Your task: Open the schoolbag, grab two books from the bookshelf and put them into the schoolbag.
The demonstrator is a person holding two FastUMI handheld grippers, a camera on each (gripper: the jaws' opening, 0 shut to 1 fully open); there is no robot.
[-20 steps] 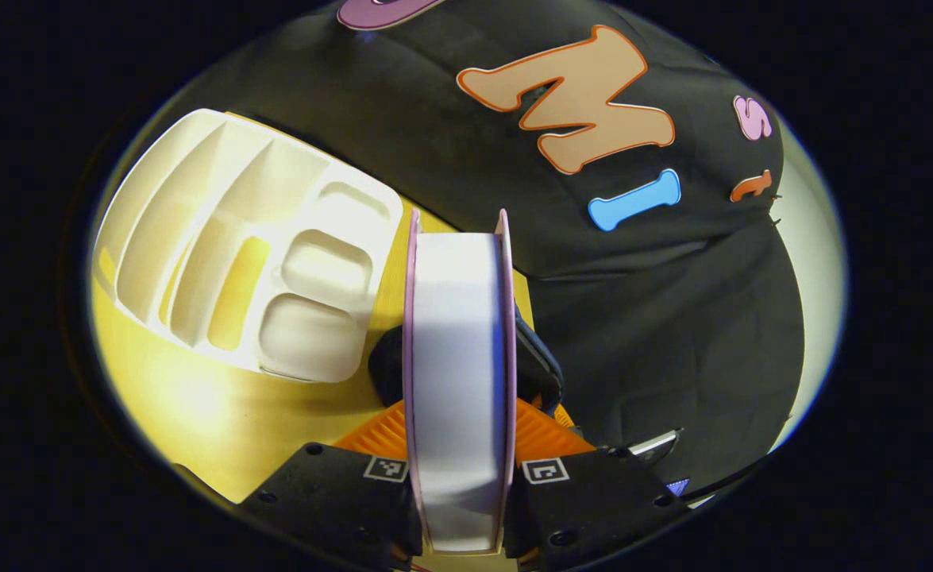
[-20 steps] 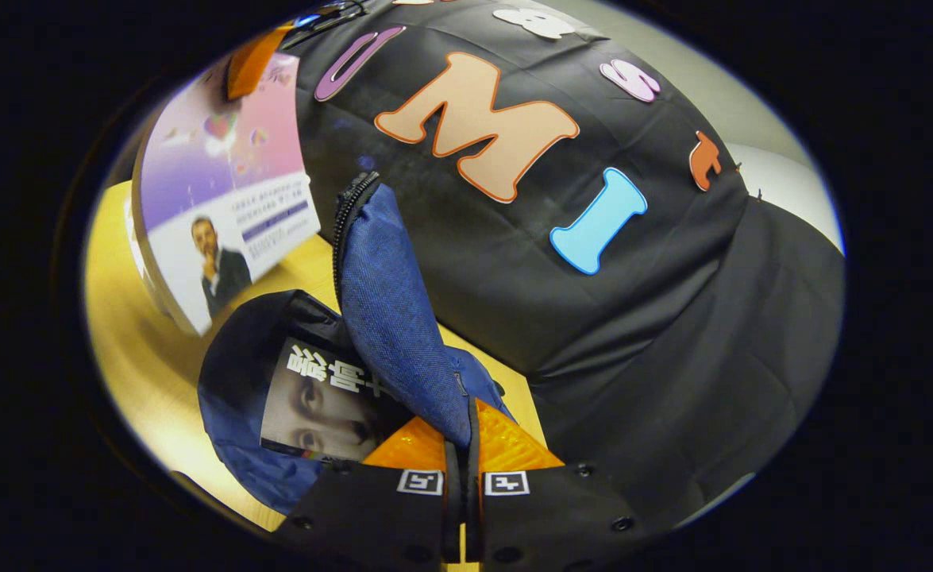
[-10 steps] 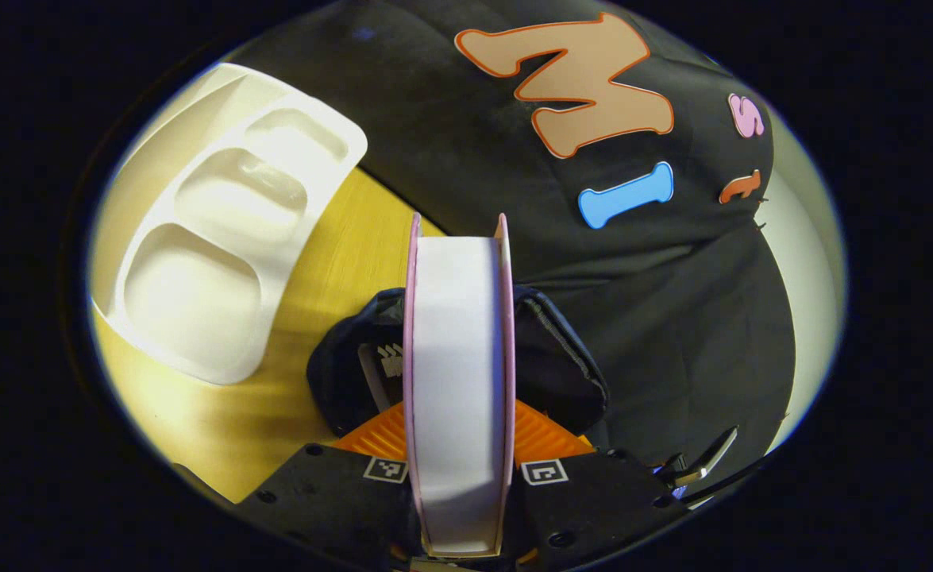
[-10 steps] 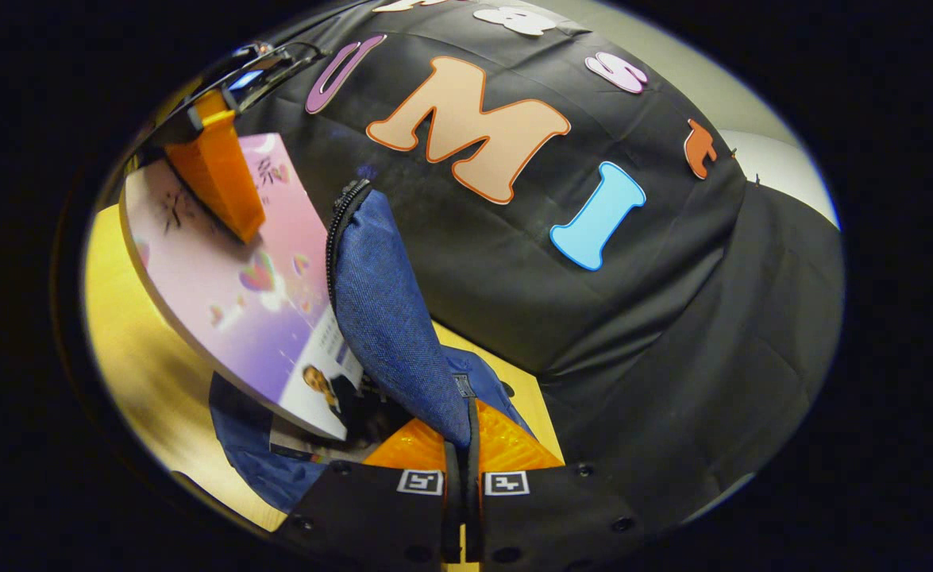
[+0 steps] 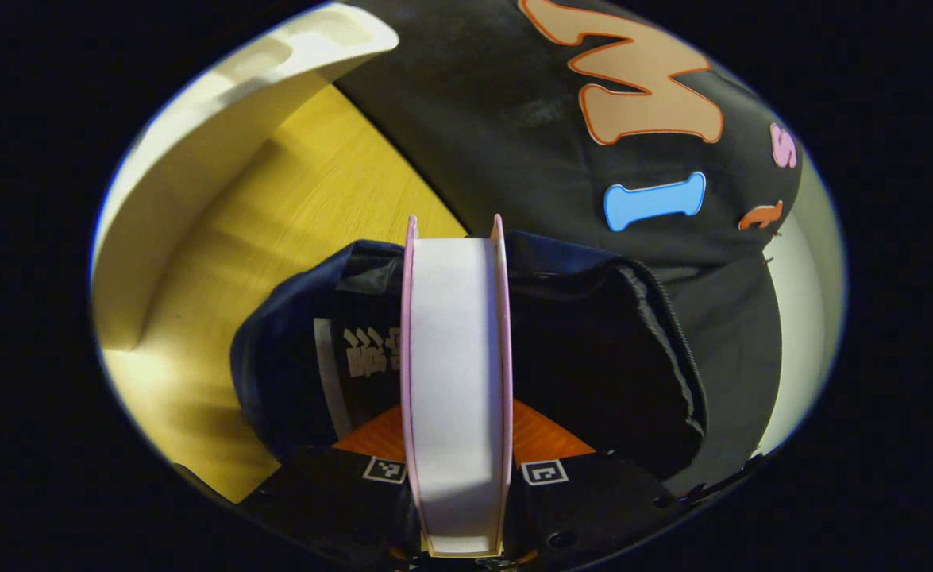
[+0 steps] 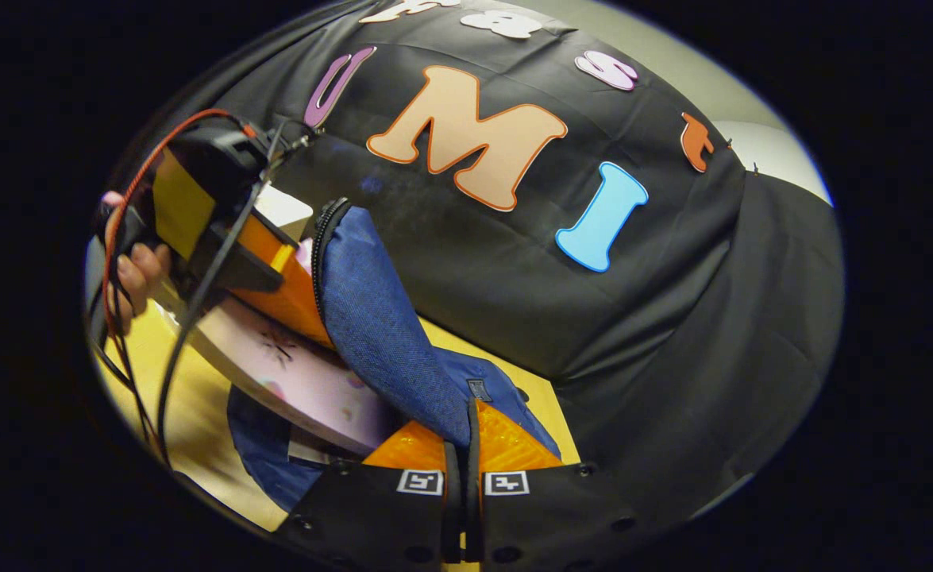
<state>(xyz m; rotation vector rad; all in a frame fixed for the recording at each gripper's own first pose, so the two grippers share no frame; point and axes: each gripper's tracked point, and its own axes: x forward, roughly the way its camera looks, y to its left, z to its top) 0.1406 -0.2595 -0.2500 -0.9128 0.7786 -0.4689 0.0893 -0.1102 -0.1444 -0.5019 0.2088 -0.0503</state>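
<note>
bookshelf (image 5: 196, 151): white, way over on the left edge of the left gripper view, standing on the yellow wooden table (image 5: 291, 230), apart from the bag.

book in the bag (image 5: 355, 357): dark cover with white lettering, already sitting down inside the schoolbag's opening, just left of the book being held. In the right gripper view only a pale corner of it (image 6: 307, 449) peeks out under the pink one.

left gripper (image 5: 456, 445): clamped on the pink book (image 5: 454, 373), a finger pressed on each cover, page edges facing the camera. The book is upright and its far end sits over the open mouth of the bag. In the right gripper view you can see this same gripper (image 6: 287, 298) from outside, held by a hand (image 6: 136, 274) with cables trailing off it, and the pink book (image 6: 291, 369) slanting down into the opening.

schoolbag (image 5: 593, 349): blue, lying on the table up against the black cloth wall, mouth wide open with a dark interior and the zipper edge curving along its right side.

right gripper (image 6: 466, 433): fingers pretty much closed together, pinching the blue flap (image 6: 379, 334) of the schoolbag and holding it up, so the flap stands tall with its zipper running along the left edge.
</note>
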